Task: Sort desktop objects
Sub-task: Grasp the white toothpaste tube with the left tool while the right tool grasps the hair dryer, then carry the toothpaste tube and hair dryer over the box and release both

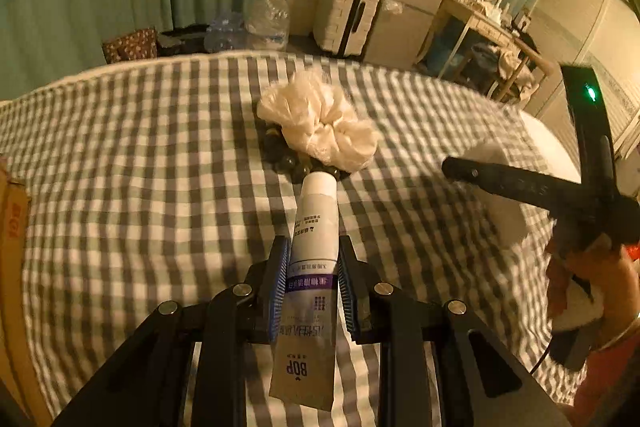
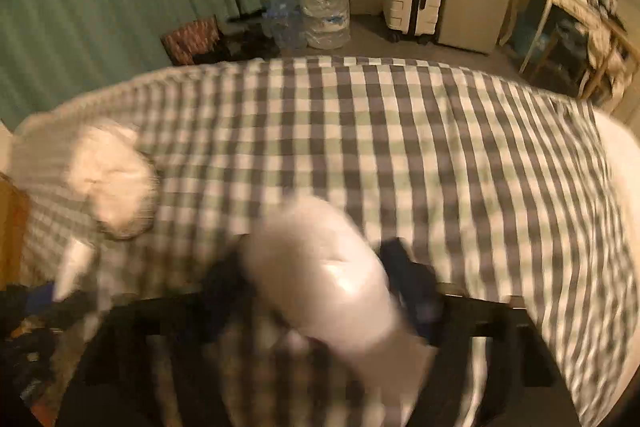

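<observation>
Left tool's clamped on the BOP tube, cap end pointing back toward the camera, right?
Not quite. The left tool is clamped on the BOP tube, but the cap end points away from the camera, toward the plastic bag. The left wrist view shows it.

glossy plastic tube [image 1: 314, 259], checked cloth [image 1: 160, 155]

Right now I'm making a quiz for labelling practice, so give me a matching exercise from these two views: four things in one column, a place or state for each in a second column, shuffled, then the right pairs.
Things:
1. toothpaste tube
2. crumpled plastic bag
3. large water bottle
4. suitcase

Places or states:
A. upright on the floor beside a small grey fridge
B. clamped between the left gripper's blue fingers
C. lying on the checked bedsheet over some dark round things
D. on the floor by the green curtain

Pairs: 1-B, 2-C, 3-D, 4-A
</observation>
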`<state>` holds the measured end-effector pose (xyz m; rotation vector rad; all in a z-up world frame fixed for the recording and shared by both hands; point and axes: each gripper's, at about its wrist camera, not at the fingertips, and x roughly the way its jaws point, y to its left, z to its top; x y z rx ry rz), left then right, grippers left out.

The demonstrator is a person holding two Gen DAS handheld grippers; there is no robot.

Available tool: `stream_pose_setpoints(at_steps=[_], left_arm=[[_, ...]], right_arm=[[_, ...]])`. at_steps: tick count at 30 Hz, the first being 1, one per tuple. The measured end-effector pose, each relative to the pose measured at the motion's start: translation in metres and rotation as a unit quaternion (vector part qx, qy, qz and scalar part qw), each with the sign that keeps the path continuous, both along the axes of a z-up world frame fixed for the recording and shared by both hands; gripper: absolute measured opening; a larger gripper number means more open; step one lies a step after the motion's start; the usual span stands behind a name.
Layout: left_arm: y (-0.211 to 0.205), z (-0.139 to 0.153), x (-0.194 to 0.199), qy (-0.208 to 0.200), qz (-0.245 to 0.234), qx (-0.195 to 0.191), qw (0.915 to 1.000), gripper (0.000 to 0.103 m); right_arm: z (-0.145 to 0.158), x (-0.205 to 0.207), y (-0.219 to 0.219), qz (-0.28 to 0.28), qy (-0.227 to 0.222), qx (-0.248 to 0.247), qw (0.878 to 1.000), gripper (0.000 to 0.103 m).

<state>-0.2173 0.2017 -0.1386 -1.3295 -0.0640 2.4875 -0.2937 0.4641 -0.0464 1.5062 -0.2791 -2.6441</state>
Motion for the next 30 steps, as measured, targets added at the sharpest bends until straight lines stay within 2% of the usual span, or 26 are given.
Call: stream_pose_setpoints(at_steps=[2,5,8,13,14,15,16,17,20,24,29,30], left_arm=[[-0.006,0.013,0.01,0.008,0.002,0.004,1.0,0.022],[-0.019,0.039,0.028,0.027,0.012,0.016,0.9994,0.022],[-0.025,0.06,0.04,0.04,0.01,0.016,0.999,0.017],[-0.033,0.076,0.066,0.055,-0.003,0.006,0.9984,0.019],[-0.03,0.074,0.067,0.052,-0.005,0.005,0.9986,0.029],[-0.03,0.07,0.07,0.04,-0.007,-0.003,0.9992,0.059],[-0.029,0.064,0.07,0.029,-0.003,-0.013,0.9995,0.077],[-0.028,0.059,0.072,0.019,0.001,-0.019,0.9996,0.089],[-0.026,0.045,0.075,0.021,0.006,0.007,0.9997,0.089],[-0.012,0.015,0.061,0.004,0.02,-0.019,0.9996,0.089],[-0.001,-0.025,0.036,-0.017,0.045,-0.024,0.9985,0.088],[0.001,-0.032,0.031,-0.022,0.046,-0.028,0.9983,0.082]], right_arm=[[0.008,0.016,0.001,-0.015,0.004,-0.041,0.999,0.057],[0.026,0.046,-0.009,-0.02,0.012,-0.053,0.998,0.057],[0.051,0.076,-0.022,-0.02,0.031,-0.08,0.996,0.057],[0.092,0.121,-0.047,-0.008,0.059,-0.081,0.995,0.057],[0.099,0.131,-0.05,-0.008,0.065,-0.081,0.995,0.057],[0.101,0.137,-0.053,-0.007,0.067,-0.081,0.994,0.057],[0.102,0.143,-0.055,-0.006,0.067,-0.081,0.994,0.057],[0.102,0.149,-0.058,-0.005,0.067,-0.082,0.994,0.057],[0.095,0.154,-0.063,-0.003,0.061,-0.08,0.995,0.057],[0.081,0.151,-0.063,-0.003,0.049,-0.088,0.995,0.057],[0.059,0.14,-0.05,-0.006,0.035,-0.093,0.995,0.057],[0.054,0.137,-0.047,-0.009,0.03,-0.095,0.995,0.057]])
